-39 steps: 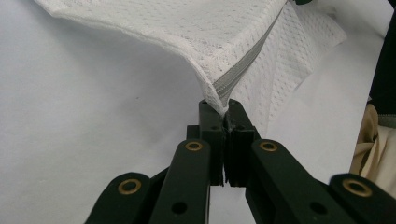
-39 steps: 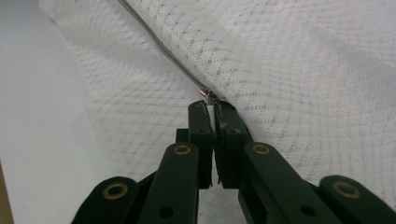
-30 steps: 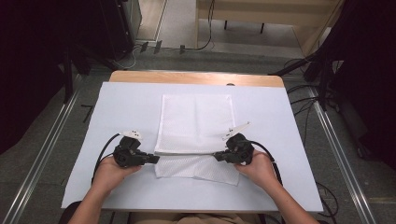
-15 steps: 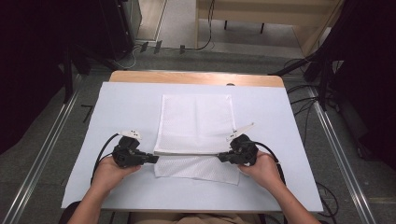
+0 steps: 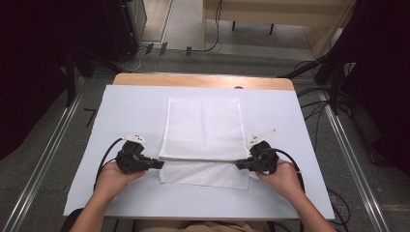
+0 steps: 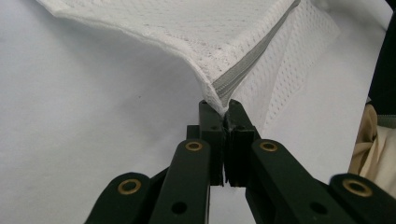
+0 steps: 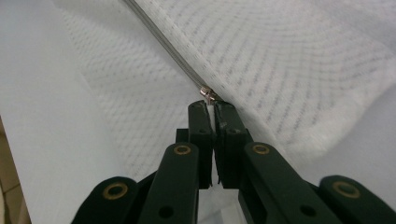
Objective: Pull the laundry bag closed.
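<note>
A white sheet (image 5: 125,116) covers the tabletop (image 5: 203,80), and only a strip of brown wood shows at the far edge. Around it the room is dark, with a grey floor (image 5: 38,140), metal rails (image 5: 46,159) on both sides and black cables (image 5: 212,29) lying at the back.

The left tongs (image 5: 158,165) are squeezed shut on the left corner of a white mesh bag (image 5: 203,128), right at the end of its grey zipper (image 6: 252,65). The bag lies flat in the middle of the tabletop. Its near part is folded under, and the zipper edge is lifted a little and pulled straight between the two tongs. The right tongs (image 5: 239,165) are squeezed shut on the right end of that edge, just beside the small metal zipper pull (image 7: 207,94).

Nothing else sits on the sheet near the bag. The person's hands (image 5: 113,176) hold the tongs from the near side.
</note>
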